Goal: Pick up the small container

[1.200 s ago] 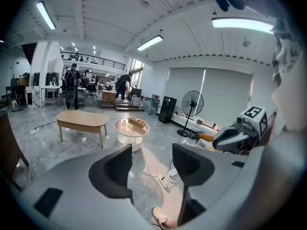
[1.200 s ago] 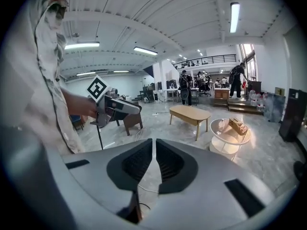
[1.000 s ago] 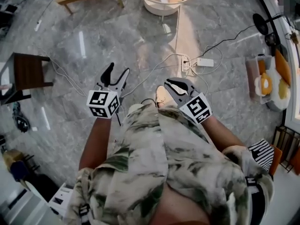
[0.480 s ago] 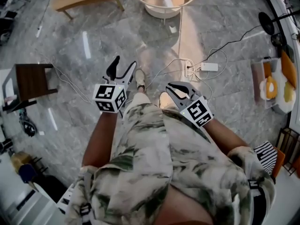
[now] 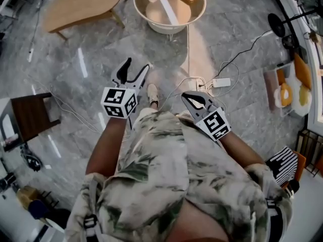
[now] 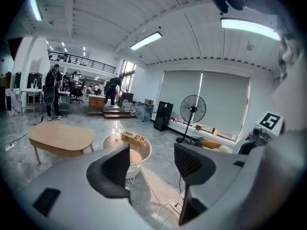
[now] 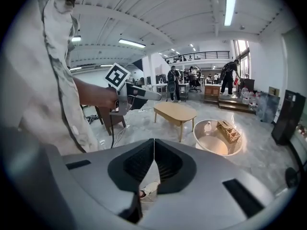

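We see a bright room lit by ceiling tubes (image 6: 146, 40); their glare streaks the polished floor (image 5: 82, 62), and fisheye distortion bends and darkens the edges.

floor (image 5: 242, 29): polished grey marble-look stone, glossy (ceiling lights mirror in it). oval table (image 5: 81, 6): pale wood, matt. side table (image 5: 33, 116): dark wood. left gripper (image 6: 152, 164) shell: smooth matt grey plastic; pads (image 6: 188, 163) black, ribbed. shirt (image 5: 166, 175): printed cloth.

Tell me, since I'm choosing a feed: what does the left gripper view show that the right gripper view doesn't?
Left only: a standing fan, window blinds, the open jaws of the left gripper close up. Right only: the shut jaws of the right gripper close up, a shoe beneath. Both: the oval wooden table and round white table carrying a wooden organizer.
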A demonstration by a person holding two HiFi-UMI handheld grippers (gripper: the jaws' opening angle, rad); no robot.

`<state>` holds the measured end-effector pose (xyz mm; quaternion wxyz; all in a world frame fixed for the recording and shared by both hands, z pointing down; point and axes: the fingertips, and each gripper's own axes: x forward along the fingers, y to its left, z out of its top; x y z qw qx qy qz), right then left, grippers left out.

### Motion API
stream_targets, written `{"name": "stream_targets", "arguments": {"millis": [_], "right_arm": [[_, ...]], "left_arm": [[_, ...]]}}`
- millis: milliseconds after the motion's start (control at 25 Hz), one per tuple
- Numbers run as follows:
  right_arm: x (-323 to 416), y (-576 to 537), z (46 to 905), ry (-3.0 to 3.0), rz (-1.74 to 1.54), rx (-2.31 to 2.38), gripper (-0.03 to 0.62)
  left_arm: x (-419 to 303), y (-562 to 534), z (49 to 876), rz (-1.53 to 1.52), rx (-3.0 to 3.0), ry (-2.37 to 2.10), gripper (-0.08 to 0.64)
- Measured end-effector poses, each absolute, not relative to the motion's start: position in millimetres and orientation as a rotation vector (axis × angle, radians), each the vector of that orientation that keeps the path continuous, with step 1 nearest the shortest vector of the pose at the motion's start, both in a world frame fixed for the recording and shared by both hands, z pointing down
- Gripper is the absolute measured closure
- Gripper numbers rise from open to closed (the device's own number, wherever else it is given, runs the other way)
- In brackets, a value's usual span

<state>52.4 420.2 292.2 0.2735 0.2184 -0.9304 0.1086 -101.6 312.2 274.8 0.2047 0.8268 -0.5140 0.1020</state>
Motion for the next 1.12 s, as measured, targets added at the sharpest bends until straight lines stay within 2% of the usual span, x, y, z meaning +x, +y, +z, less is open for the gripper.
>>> {"name": "stream_targets", "arguments": {"millis": [440, 880, 1120], "right_arm": [[-32, 309, 284, -2.468, 0.303, 0.710, 0.566], [-20, 215, 301, -2.460, 0.360, 0.686, 0.566], [9, 143, 307, -2.471, 0.366, 0.624, 0.566]], "left_arm": [[-169, 193, 295, 0.340, 2.375, -1.312, 0.276], [-147, 92, 320, 0.384, 2.345, -1.295, 0.276], [-121, 24, 334, 0.453, 2.319, -1.322, 0.276]]}}
